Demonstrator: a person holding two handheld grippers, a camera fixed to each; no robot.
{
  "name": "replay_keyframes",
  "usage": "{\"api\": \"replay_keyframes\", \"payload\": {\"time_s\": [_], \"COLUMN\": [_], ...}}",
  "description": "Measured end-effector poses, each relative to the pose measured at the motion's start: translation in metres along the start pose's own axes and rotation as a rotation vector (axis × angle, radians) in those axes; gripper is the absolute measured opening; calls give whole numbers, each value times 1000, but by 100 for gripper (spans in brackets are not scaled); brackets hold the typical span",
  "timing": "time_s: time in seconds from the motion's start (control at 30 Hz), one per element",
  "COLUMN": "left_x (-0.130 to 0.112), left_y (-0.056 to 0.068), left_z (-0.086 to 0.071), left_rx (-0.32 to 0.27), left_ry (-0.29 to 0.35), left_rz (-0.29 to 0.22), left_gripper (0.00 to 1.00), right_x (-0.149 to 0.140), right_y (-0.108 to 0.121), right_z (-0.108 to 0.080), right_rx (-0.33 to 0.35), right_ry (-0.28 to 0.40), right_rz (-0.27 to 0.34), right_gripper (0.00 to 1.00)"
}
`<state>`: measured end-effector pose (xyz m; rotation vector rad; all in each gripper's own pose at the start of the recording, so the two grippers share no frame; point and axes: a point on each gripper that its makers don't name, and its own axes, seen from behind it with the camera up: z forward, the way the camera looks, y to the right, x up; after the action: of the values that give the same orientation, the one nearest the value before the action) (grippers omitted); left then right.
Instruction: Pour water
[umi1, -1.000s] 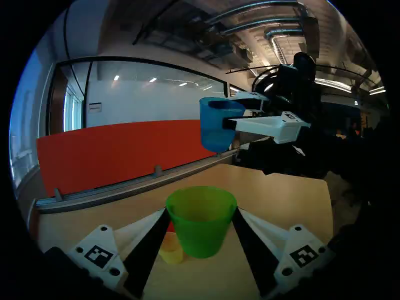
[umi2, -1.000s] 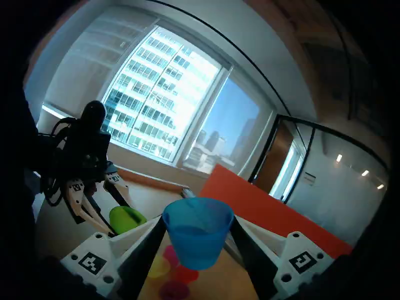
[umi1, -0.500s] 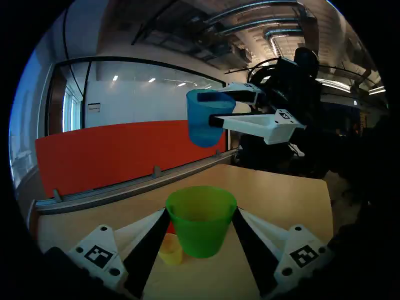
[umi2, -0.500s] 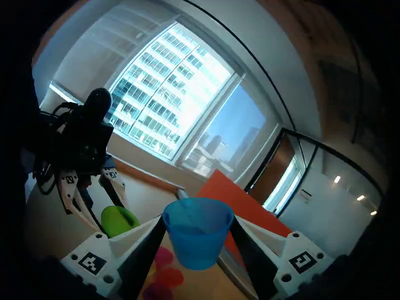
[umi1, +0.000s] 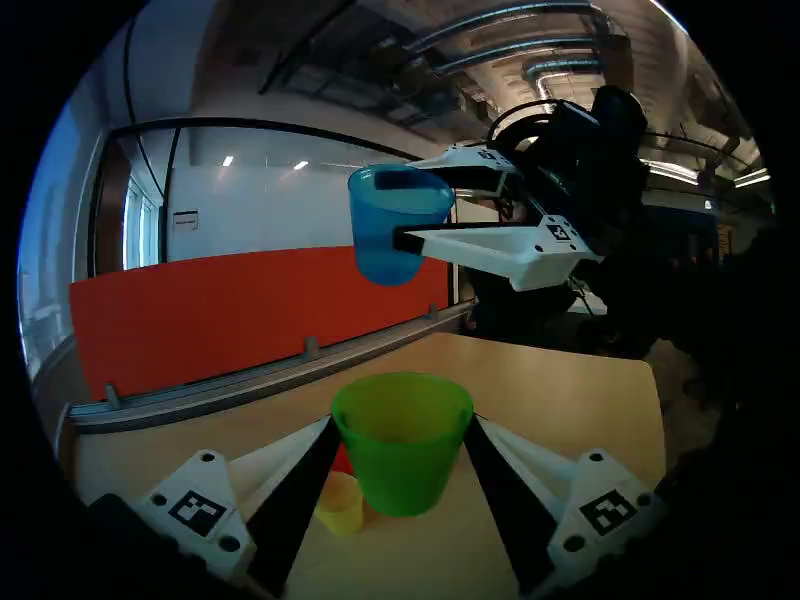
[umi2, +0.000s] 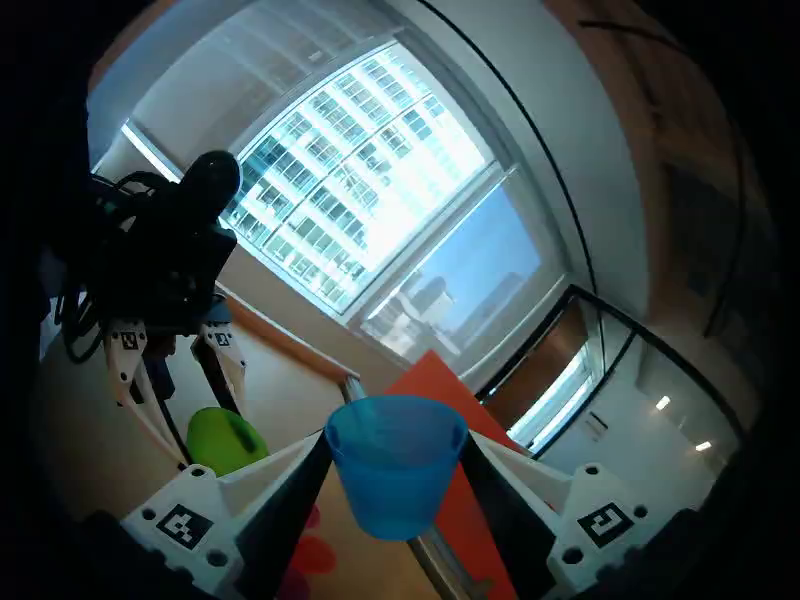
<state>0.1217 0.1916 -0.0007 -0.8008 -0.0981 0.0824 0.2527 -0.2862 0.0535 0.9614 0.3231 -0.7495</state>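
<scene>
Your left tongs (umi1: 402, 428) are closed on the green cup (umi1: 403, 460), with one finger pressed against each side of its wall. The cup is upright with its mouth open. Whether its base rests on the table (umi1: 570, 385) cannot be determined.

Your right tongs (umi2: 396, 452) are closed on the blue cup (umi2: 396, 475) in the same way, with both fingers against its sides. In the left gripper view, the blue cup is held in the air, above the green cup and farther off, well apart from it. Its rim leans slightly off level. The contents of the blue cup cannot be made out in either view.

A small yellow cup (umi1: 340, 503) stands on the table just beside the green cup, close to the left finger, with a red item (umi1: 343, 461) behind it. An orange-red panel (umi1: 230, 310) runs along the far edge of the table. In the right gripper view, a large window (umi2: 350, 210) shows behind the left tongs.
</scene>
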Motion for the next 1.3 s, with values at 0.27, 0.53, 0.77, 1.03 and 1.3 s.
{"api": "replay_keyframes", "payload": {"time_s": [0.27,0.53,0.77,1.03,1.3], "left_x": [1,3,5,6,6], "left_y": [0,2,4,4,4], "left_z": [0,1,1,1,2], "left_rx": [-2,-8,-13,-12,-14], "left_ry": [4,5,8,10,11], "left_rz": [-1,3,3,7,5], "left_gripper": [87,87,86,86,86], "right_x": [0,6,10,10,10], "right_y": [2,9,11,11,12], "right_z": [6,11,12,15,17], "right_rx": [0,-7,-6,-5,-3], "right_ry": [-6,-5,-4,-12,-17], "right_rz": [-84,-163,-208,-266,-312], "right_gripper": [91,91,91,91,91]}}
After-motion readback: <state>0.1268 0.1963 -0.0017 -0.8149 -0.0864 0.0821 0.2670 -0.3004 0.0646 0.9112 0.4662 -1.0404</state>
